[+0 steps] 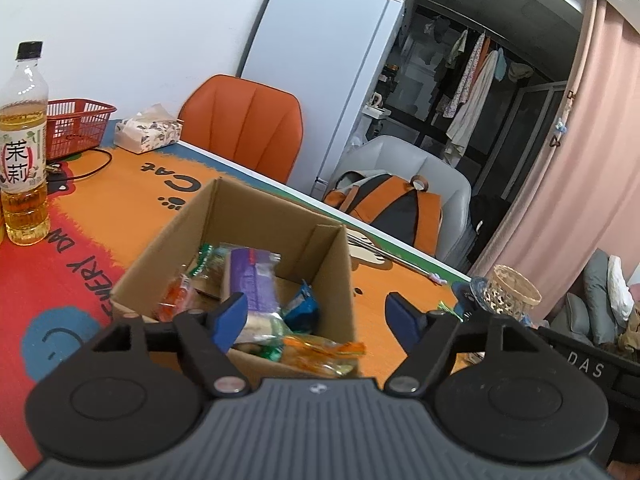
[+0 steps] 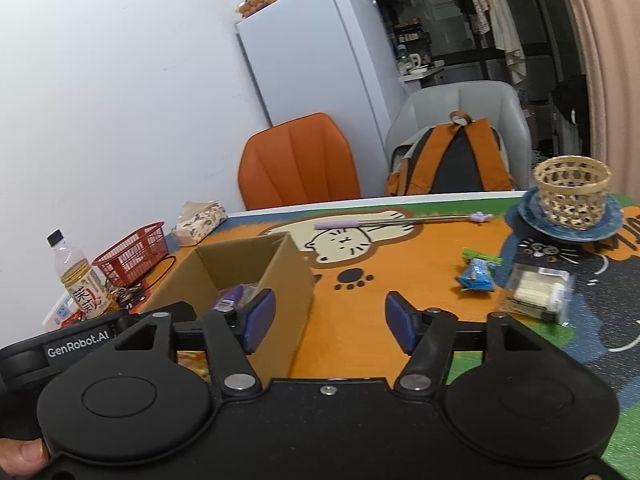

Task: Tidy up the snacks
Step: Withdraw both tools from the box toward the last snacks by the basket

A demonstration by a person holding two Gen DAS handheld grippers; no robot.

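Observation:
A cardboard box (image 1: 168, 248) stands on the cartoon table mat and holds several snack packets, among them a purple pack (image 1: 254, 280), a blue one (image 1: 302, 308) and an orange-wrapped one (image 1: 320, 354). My left gripper (image 1: 316, 318) hovers open over the box's near right corner, nothing between its blue pads. My right gripper (image 2: 330, 322) is open too, just right of the box (image 2: 296, 276), above bare mat. Further right on the mat lie a blue snack packet (image 2: 476, 276) and a clear pack of white sticks (image 2: 536, 294).
A tea bottle (image 1: 24, 152), a red mesh basket (image 1: 76, 122) and a tissue pack (image 1: 146, 132) stand at the table's far left. A woven basket on a blue plate (image 2: 572, 196) sits far right. A purple-handled stick (image 2: 400, 222) lies behind. Two chairs, one holding a backpack (image 2: 448, 160), stand beyond.

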